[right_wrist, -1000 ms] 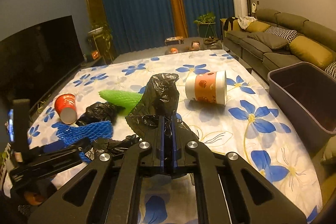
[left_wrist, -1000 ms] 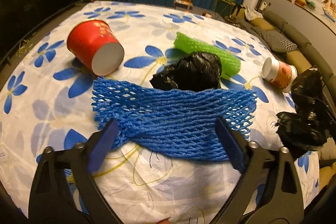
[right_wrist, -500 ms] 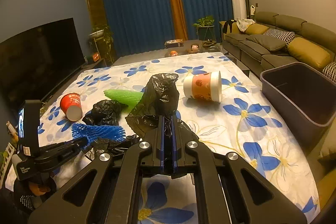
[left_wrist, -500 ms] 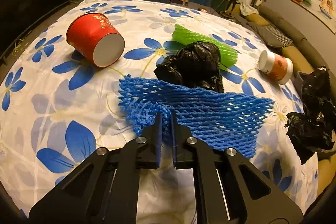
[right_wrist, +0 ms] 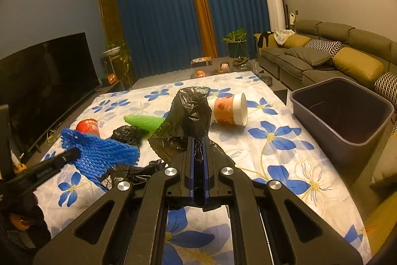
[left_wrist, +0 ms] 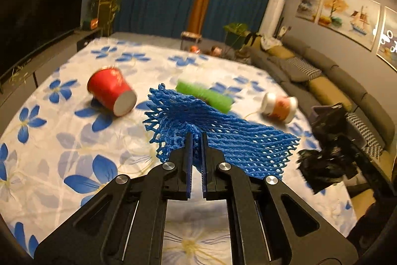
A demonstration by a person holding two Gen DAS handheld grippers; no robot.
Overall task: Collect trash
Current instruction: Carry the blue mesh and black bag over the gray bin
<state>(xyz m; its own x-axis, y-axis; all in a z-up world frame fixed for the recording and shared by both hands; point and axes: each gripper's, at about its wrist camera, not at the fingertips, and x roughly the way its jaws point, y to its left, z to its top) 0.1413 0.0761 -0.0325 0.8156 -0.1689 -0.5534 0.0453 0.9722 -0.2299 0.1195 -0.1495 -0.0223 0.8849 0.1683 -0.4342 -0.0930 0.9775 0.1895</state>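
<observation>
Two pieces of trash are off the desk at once, one per hand. The left gripper [left_wrist: 196, 140] has its jaws pressed together on the near edge of the blue foam net [left_wrist: 223, 138], and the net fans out stiffly ahead of it, clear of the flowered tablecloth [left_wrist: 62, 140]; pinching at the edge lets the light mesh hang free without crushing it. The right gripper [right_wrist: 197, 150] has its jaws clamped on a fold of the black plastic bag [right_wrist: 191, 113], which stands up in front of the fingers while a loose tail droops below. Both loads are held up, presumably so nothing drags across the cloth on the way to the grey bin [right_wrist: 342, 116], which sits open off the right edge of the desk beside the sofa [right_wrist: 322, 51]. Left lying on the cloth: a red paper cup [left_wrist: 111, 93] on its side, a green foam sleeve [left_wrist: 206, 96], a crumpled black bag [right_wrist: 127, 134], and a white-and-orange cup [right_wrist: 230, 109] tipped over. By the look of it, the bin is the next stop for both hands.
</observation>
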